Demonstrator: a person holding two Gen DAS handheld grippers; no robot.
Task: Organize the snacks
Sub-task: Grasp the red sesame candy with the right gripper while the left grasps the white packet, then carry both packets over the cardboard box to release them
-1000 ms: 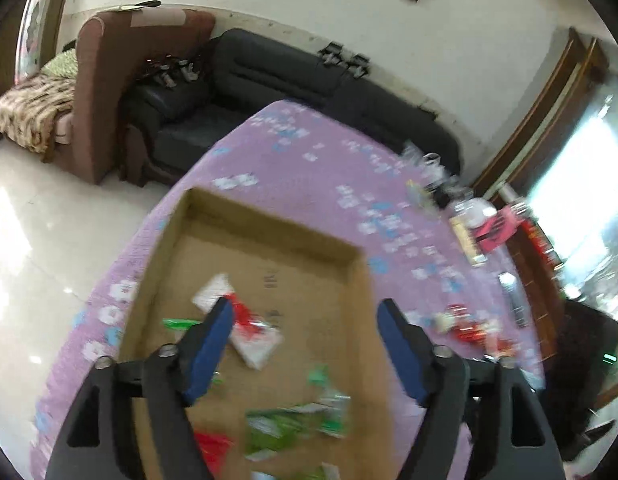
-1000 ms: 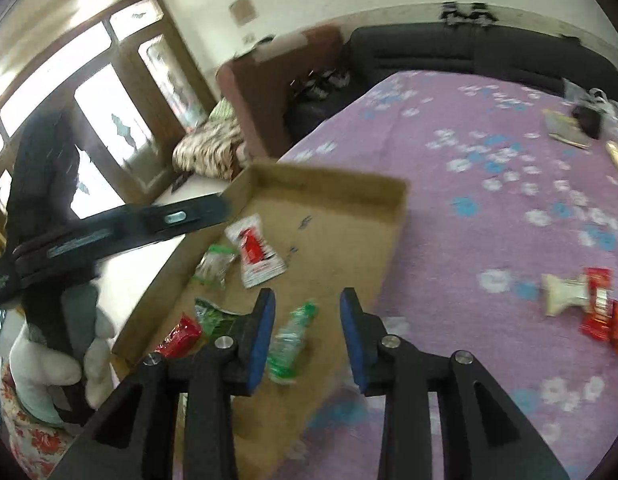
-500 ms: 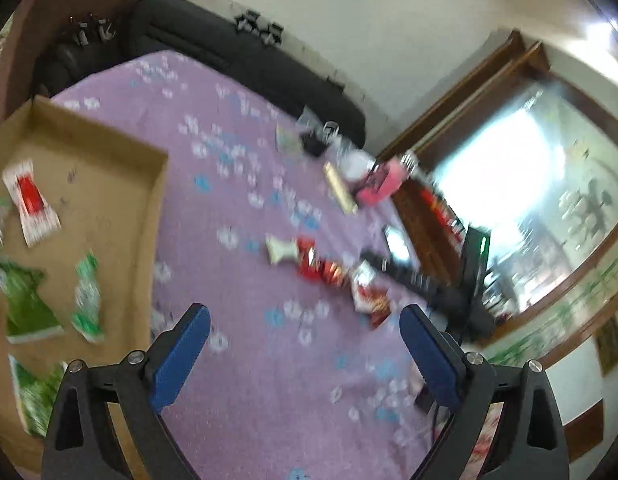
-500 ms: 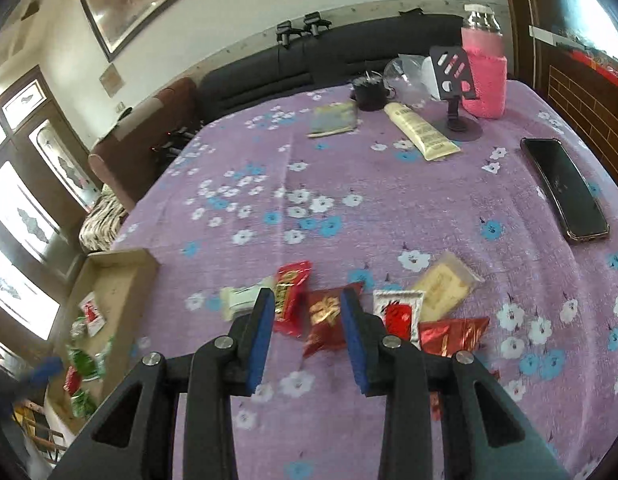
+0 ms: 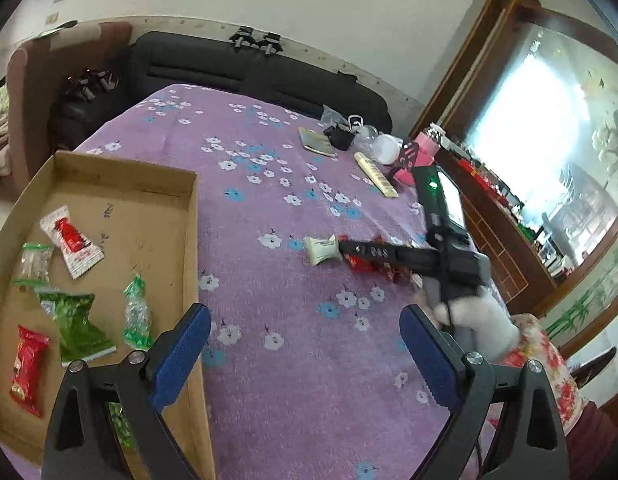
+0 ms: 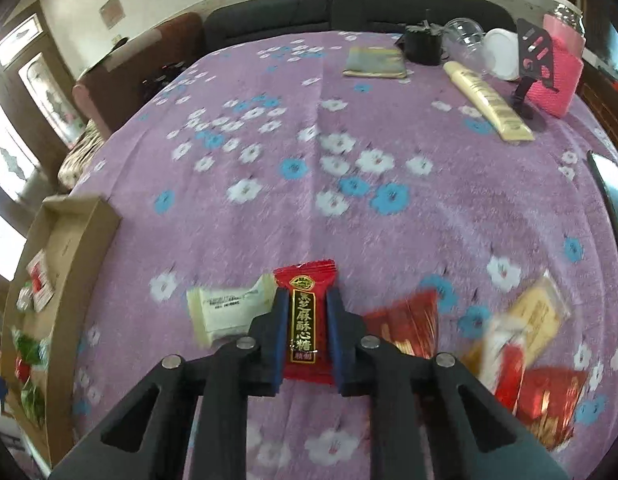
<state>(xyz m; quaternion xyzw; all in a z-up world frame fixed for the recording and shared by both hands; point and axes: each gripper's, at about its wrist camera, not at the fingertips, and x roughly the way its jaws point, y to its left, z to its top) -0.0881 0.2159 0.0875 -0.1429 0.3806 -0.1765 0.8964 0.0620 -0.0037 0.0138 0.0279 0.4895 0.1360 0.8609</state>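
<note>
A shallow cardboard box [image 5: 157,184] lies at the left on the purple flowered cloth and holds several snack packets, red, green and white. It also shows in the right wrist view [image 6: 75,220]. My right gripper [image 6: 307,322] has its jaws close around a red candy packet [image 6: 307,320] that lies on the cloth, with a white packet [image 6: 229,310] just left of it. More red and yellow packets [image 6: 521,344] lie to the right. My left gripper [image 5: 305,344] is open and empty above the cloth beside the box's right wall. It sees the right gripper [image 5: 389,254] over the pile.
At the table's far right stand a pink bottle [image 6: 561,68], a black phone stand [image 6: 533,64], a cream tube [image 6: 489,100], a booklet [image 6: 375,62] and a black cup [image 6: 423,42]. A phone [image 6: 613,200] lies at the right edge. A black sofa [image 5: 245,72] is behind.
My right gripper has moved from over the box to the snack pile and come down around the red candy packet. My left gripper has swung away from the box, then partly back.
</note>
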